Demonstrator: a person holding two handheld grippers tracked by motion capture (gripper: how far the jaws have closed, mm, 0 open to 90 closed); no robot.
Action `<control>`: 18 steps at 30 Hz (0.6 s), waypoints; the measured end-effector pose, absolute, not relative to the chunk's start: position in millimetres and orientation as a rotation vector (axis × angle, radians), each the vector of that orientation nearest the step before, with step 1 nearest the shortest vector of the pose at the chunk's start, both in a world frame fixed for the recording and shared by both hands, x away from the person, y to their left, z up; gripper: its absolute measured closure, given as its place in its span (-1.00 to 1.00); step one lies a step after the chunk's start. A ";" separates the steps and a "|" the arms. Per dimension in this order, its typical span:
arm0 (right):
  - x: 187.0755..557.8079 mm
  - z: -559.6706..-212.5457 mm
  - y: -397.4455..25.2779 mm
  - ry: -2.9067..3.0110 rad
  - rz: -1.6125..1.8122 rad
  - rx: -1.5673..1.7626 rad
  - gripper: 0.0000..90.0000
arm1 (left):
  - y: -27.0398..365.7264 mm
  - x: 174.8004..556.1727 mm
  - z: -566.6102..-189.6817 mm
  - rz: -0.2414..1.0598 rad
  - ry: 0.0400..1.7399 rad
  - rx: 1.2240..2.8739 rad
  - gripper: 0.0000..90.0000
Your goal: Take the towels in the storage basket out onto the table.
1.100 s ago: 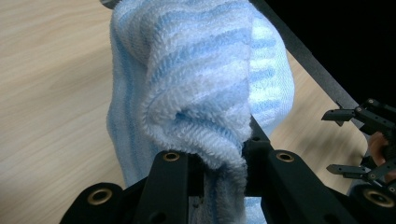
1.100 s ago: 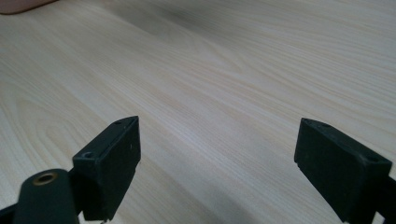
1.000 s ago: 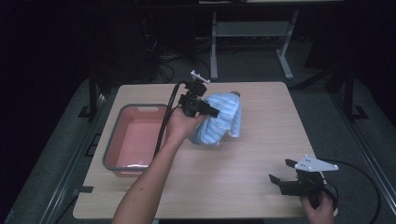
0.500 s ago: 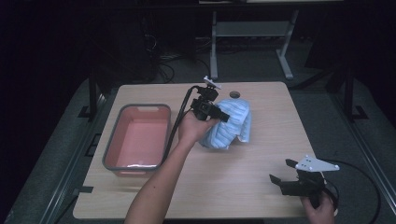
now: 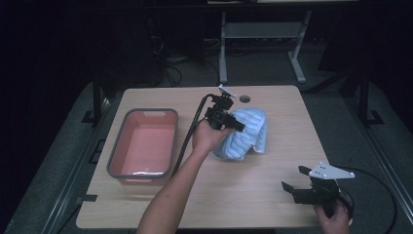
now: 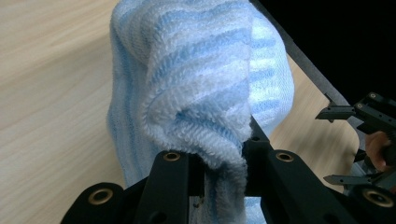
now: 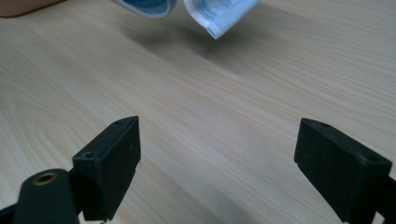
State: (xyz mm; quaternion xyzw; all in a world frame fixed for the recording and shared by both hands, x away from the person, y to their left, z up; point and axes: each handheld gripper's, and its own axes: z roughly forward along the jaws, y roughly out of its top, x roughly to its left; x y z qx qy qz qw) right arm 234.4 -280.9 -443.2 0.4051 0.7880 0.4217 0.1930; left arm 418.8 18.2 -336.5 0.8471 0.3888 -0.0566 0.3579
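One light-blue and white striped terry towel [image 5: 246,134] hangs bunched near the middle of the pale wooden worktop [image 5: 234,190], towards its far side; its lower folds look to rest on the wood, its upper part is lifted. In the left gripper view a thick fold of the towel [image 6: 201,93] sits pinched between the two black fingers. Left gripper [image 5: 229,119] holds it from the towel's left side, fingers clamped on the cloth, cable trailing back along the forearm.

Left of the towel, well apart: a salmon-pink rectangular plastic tub with a grey rim [image 5: 143,144], nothing visible inside. Just behind the towel, a small round hole in the worktop [image 5: 244,99].

Right gripper [image 5: 297,190] sits low at the near right corner of the worktop, well apart from the towel, fingers [image 7: 112,163] spread wide over bare wood, holding nothing. Its own view catches the towel's lower edge [image 7: 219,16] hanging just above the worktop, shadow beneath it.

Nothing lies between towel and tub, nor between towel and right gripper. Beyond the worktop, a grey metal frame [image 5: 263,34] stands on the dark floor.
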 end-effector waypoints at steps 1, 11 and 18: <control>234.3 -443.0 -280.7 2.211 1.179 1.138 -0.69 | 17.5 418.3 -338.5 -0.152 1.013 2.184 0.69; 235.1 -443.3 -279.1 2.215 1.178 1.141 -0.69 | 16.4 416.9 -356.8 -0.183 1.051 2.163 0.69; 235.4 -443.7 -278.8 2.216 1.175 1.140 -0.69 | 15.9 416.6 -370.3 -0.204 1.063 2.154 0.68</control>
